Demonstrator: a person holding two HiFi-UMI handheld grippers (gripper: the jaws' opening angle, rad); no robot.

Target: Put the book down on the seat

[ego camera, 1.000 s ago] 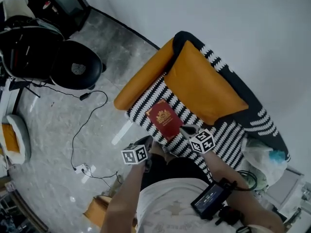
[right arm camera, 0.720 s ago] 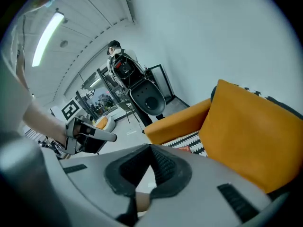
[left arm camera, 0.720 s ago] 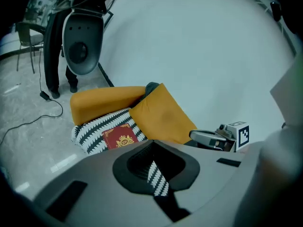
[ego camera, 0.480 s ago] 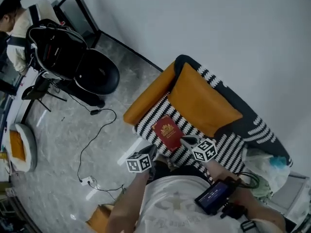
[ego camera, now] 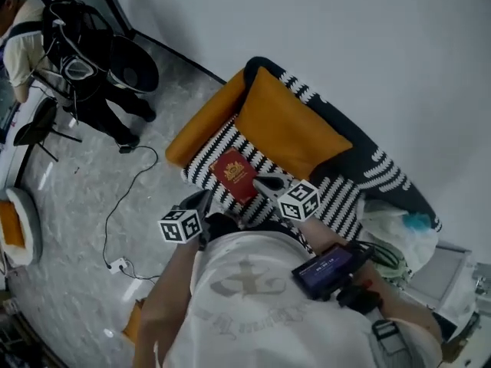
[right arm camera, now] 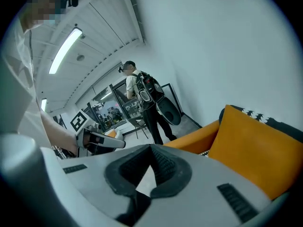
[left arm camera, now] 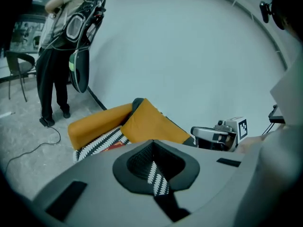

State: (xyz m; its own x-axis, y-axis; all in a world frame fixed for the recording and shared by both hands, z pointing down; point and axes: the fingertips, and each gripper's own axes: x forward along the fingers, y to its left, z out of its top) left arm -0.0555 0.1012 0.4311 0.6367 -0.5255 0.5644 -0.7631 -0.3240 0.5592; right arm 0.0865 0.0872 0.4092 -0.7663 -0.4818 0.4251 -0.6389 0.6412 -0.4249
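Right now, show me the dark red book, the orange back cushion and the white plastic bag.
dark red book (ego camera: 235, 176), head view, middle of its cover.
orange back cushion (ego camera: 288, 129), head view, centre of its face.
white plastic bag (ego camera: 386, 222), head view, its crumpled side.

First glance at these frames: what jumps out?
A red book lies flat on the black-and-white striped seat, just in front of a big orange cushion. The left tongs and right tongs hover at the book's near side, both shut and empty.
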